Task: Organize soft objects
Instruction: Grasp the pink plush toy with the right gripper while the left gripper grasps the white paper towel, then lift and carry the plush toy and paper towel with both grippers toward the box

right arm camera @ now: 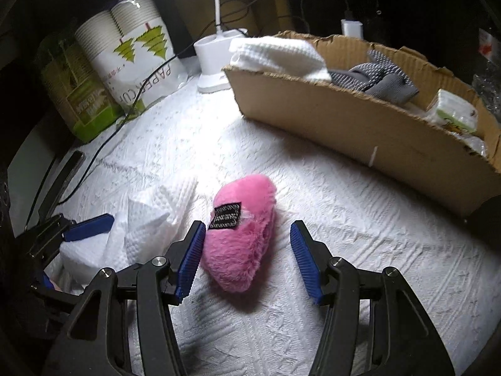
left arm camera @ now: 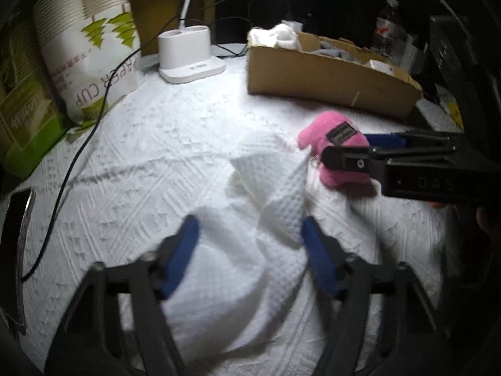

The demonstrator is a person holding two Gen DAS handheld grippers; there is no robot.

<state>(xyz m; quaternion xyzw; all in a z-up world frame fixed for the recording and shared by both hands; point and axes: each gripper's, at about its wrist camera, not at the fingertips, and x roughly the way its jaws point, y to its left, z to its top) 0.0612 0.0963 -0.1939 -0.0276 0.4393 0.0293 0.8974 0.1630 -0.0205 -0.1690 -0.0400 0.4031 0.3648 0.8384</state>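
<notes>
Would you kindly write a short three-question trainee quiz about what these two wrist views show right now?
1. True or false: the right gripper is clamped shut on the fluffy pink plush toy.
2. Multiple choice: what lies between the fingers of the left gripper? A) a grey knitted glove B) a crumpled white waffle-textured cloth C) a stack of paper cups.
3. Short answer: name one soft item already in the torn brown cardboard box.

Key:
1. False; its jaws are open, either side of the toy.
2. B.
3. The folded white cloth or the grey knitted fabric.
</notes>
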